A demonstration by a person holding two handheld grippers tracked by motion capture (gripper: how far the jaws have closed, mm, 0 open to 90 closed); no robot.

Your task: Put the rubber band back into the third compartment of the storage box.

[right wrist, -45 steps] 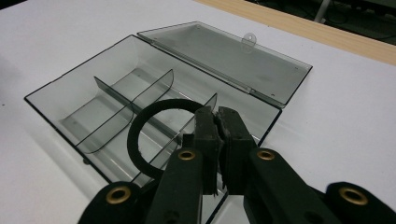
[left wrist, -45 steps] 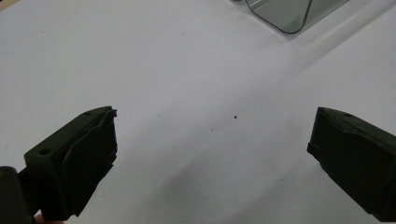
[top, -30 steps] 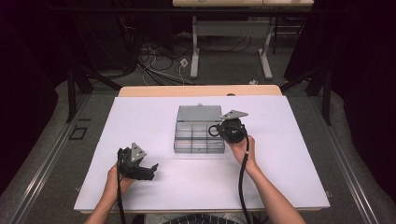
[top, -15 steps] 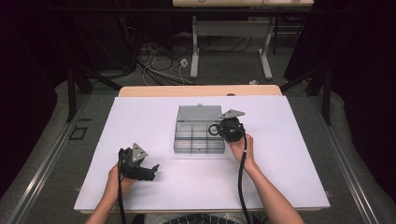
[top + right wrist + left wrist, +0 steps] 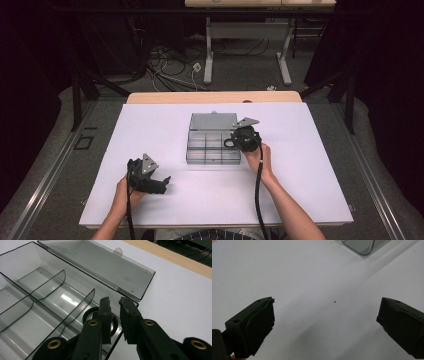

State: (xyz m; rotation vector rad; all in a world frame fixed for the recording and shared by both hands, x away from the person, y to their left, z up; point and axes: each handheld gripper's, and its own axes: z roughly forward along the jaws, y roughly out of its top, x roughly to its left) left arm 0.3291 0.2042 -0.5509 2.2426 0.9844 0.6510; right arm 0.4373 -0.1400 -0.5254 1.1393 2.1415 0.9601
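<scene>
A white tabletop (image 5: 310, 165) with a bare wooden strip along its 12 o'clock edge carries a clear grey compartment box (image 5: 212, 147) near its centre, its open lid (image 5: 213, 120) lying flat on the 12 o'clock side.

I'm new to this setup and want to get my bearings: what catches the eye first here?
A clear compartment box lies mid-table with its lid flung open flat behind it. The right gripper hangs over the box's corner, above a black ring in the compartment there, nothing between its jaws. The left gripper rests wide open on the white tabletop.
</scene>
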